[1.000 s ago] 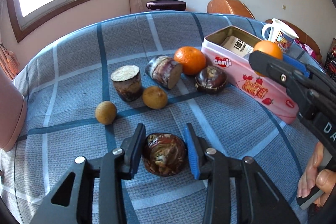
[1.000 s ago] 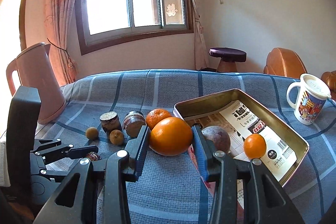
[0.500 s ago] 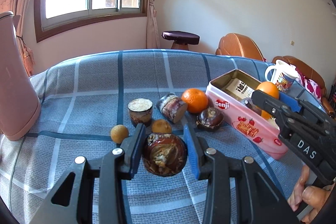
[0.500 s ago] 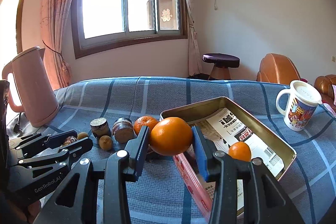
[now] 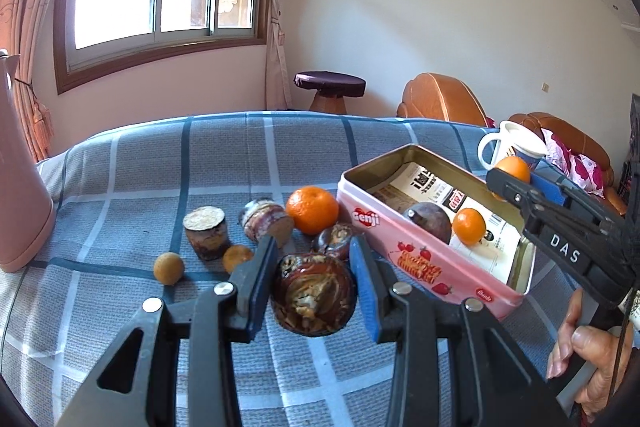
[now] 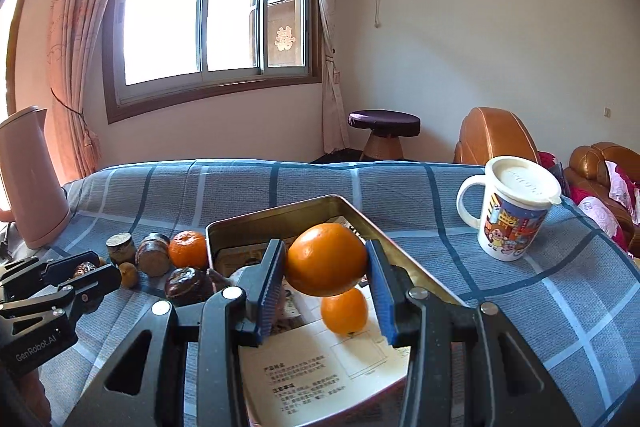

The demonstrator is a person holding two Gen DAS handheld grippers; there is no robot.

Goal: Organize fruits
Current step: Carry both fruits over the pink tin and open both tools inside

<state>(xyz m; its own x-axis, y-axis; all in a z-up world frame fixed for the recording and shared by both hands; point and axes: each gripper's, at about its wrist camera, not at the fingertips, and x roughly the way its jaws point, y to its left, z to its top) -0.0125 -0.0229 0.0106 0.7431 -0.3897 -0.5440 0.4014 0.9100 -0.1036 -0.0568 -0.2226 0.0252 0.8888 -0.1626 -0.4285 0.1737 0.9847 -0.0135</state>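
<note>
Two hand-held grippers carry fruit toward one pink tin (image 5: pixel 404 251) on a table (image 5: pixel 132 167) spread with a blue checked cloth, apparently so that the loose fruit ends up gathered in a single container. The right hand-held gripper (image 6: pixel 326 261) is closed on a large orange (image 6: pixel 326 259) and holds it above the open tin, just over a small orange (image 6: pixel 344 311) already lying on the printed paper inside; a release from there would likely drop it in beside its neighbour. The left hand-held gripper (image 5: pixel 314 293) is clamped on a dark, mottled brown fruit (image 5: pixel 314 301), raised off the cloth and short of the tin's near wall, seemingly waiting its turn. Still on the cloth, bunched left of the tin, are a tangerine (image 5: pixel 312 209), a second dark fruit (image 5: pixel 336 239), two cut stubs and two small yellowish round fruits. The left wrist view alone shows a dark purple fruit (image 5: pixel 430 223) resting in the tin beside the small orange, the tin's strawberry-printed side, and the person's fingers (image 5: pixel 580 347) on the right tool. The right wrist view alone shows the paper lining close up, a lidded cartoon mug (image 6: pixel 512 211) standing well clear to the right, and how squarely the large orange sits above the tin.
</note>
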